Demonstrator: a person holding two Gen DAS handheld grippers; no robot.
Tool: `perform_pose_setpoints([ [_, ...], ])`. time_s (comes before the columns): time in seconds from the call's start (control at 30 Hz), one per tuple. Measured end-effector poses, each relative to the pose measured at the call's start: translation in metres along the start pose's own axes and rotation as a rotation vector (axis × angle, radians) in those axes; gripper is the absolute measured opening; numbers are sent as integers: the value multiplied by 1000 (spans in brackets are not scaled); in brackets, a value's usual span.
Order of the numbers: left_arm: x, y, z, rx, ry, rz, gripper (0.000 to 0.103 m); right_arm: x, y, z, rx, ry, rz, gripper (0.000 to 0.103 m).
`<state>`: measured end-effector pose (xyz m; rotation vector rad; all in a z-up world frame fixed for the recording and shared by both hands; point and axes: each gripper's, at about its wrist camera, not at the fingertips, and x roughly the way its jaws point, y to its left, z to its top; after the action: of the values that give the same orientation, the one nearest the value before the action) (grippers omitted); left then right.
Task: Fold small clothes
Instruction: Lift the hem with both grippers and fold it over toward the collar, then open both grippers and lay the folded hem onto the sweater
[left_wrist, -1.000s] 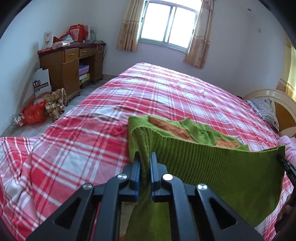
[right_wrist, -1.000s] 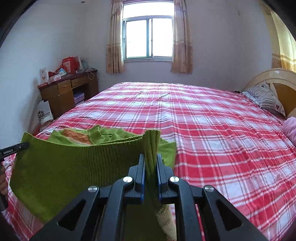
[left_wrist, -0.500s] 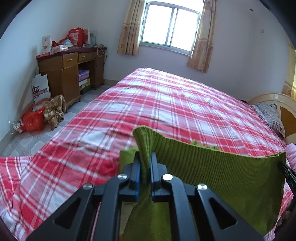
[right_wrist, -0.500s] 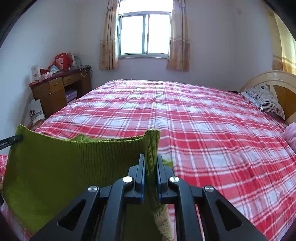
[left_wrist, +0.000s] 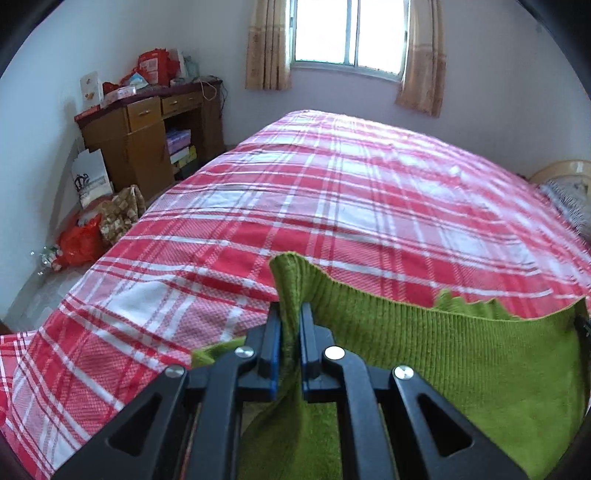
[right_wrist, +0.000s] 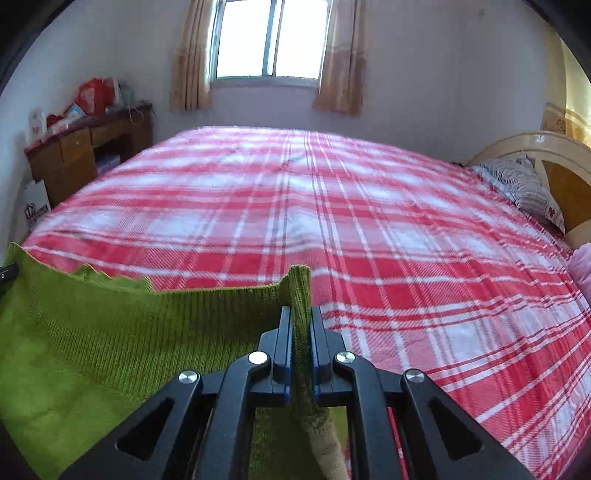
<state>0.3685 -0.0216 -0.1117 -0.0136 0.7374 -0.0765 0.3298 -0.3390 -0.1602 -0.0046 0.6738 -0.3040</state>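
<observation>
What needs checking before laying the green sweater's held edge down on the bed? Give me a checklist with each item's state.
1. Left hand-held gripper clamped on the green sweater: ok.
2. Right hand-held gripper clamped on the other corner: ok.
3. Held edge stretched fairly straight between both grippers: ok, slight sag.
4. Bed ahead free of other things where the edge would land: ok.
5. Lower layer of the sweater lying flat under the lifted part: cannot tell, mostly hidden.
6. Sleeves tucked in: cannot tell.
</observation>
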Motion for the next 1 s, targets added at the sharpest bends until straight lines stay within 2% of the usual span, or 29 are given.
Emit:
perform_pose_setpoints([
  [0.1,6,-1,0,-2,34,25,12,8,0,3,-11,-2,-16,7],
  [0.27,19,-3,2,12,92,84,24,34,5,2,-31,115,-32,7],
  [0.3,21,-5,3,18,97,98,32,41,6,2,-32,152,-26,7],
  [0.33,22,-6,3,25,109,127,52,50,4,1,-22,198,-29,9],
  [0.37,25,-5,4,24,121,143,61,52,-1,3,2,207,-35,18],
  [0.4,26,-1,6,5,137,160,69,52,-6,3,24,212,-45,32],
  [0.47,21,12,10,-39,158,100,70,52,-20,3,86,221,-21,43],
  [0.5,14,17,11,-40,160,86,71,47,-31,3,138,213,23,43],
  [0.53,4,21,10,-28,144,84,72,32,-50,2,210,164,43,43],
  [0.63,-30,27,0,43,84,138,72,-32,-81,-5,276,-36,-94,43],
  [0.67,-39,30,-5,59,77,143,72,-56,-87,-10,269,-78,-98,43],
  [0.7,-49,34,-12,65,71,138,72,-72,-88,-17,252,-87,-65,43],
  [0.77,-75,40,-33,54,61,102,72,-94,-83,-30,214,-70,0,43],
  [0.9,-108,47,-69,20,48,60,72,-140,-44,-74,103,-59,127,43],
  [1.0,-119,48,-96,2,46,88,73,-154,-14,-97,40,-51,161,43],
])
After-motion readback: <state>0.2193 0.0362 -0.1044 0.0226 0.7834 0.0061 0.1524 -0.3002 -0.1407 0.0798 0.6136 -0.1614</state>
